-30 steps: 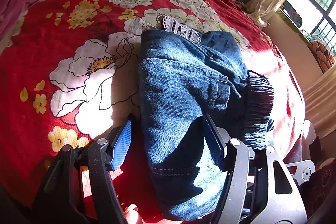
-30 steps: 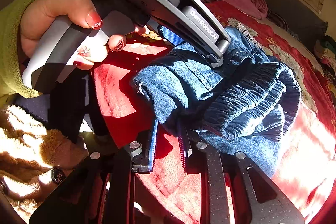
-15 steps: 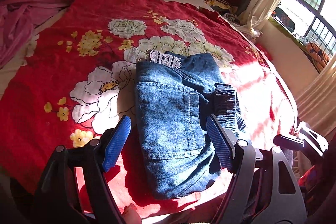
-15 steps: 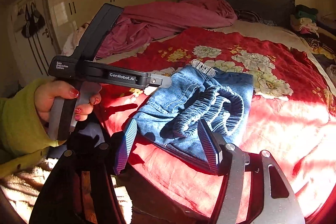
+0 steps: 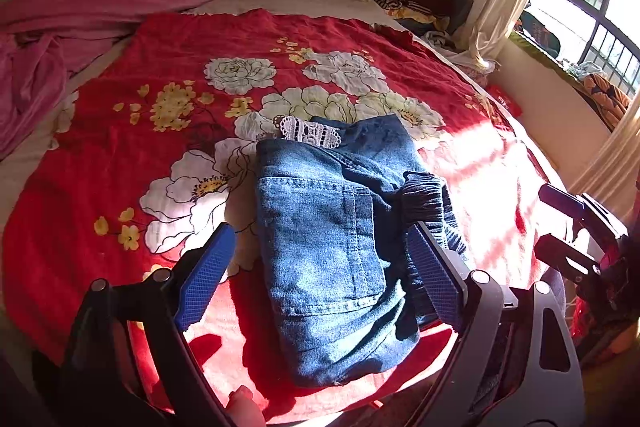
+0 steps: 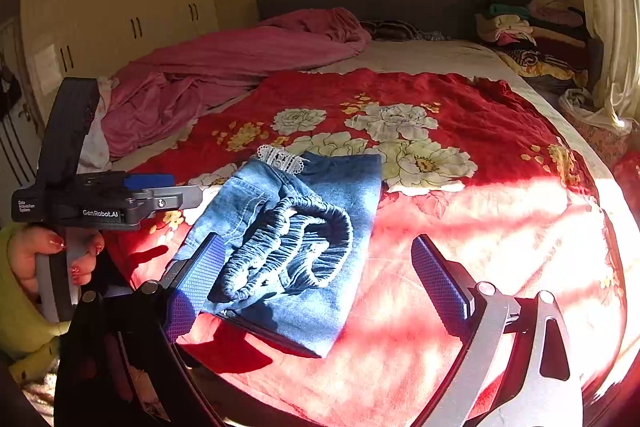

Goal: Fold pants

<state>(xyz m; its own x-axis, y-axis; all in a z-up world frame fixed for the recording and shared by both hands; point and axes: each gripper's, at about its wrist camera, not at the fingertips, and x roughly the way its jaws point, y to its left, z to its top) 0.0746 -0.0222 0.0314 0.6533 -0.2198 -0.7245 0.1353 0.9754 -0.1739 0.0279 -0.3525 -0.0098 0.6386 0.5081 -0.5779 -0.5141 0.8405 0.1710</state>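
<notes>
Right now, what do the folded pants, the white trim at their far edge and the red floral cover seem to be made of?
Pants: blue denim, going by faded weave, stitched pocket seams and a gathered elastic waistband.
White trim: openwork lace, probably cotton or synthetic.
Red floral cover: matte printed cloth that creases softly; fibre unclear.

Blue denim pants (image 5: 320, 227) lie folded into a compact, roughly rectangular bundle on the red floral blanket (image 5: 160, 47), near what I see as its near edge and well clear of its far edge. A back pocket faces up on the top layer. The gathered elastic waistband (image 6: 296, 247) is bunched in ruffled loops on the side toward the sunlit part of the blanket. A strip of white lace trim (image 5: 308, 135) pokes out at the bundle's far end. The fabric lies flat and slack, with nothing gripping it.
</notes>
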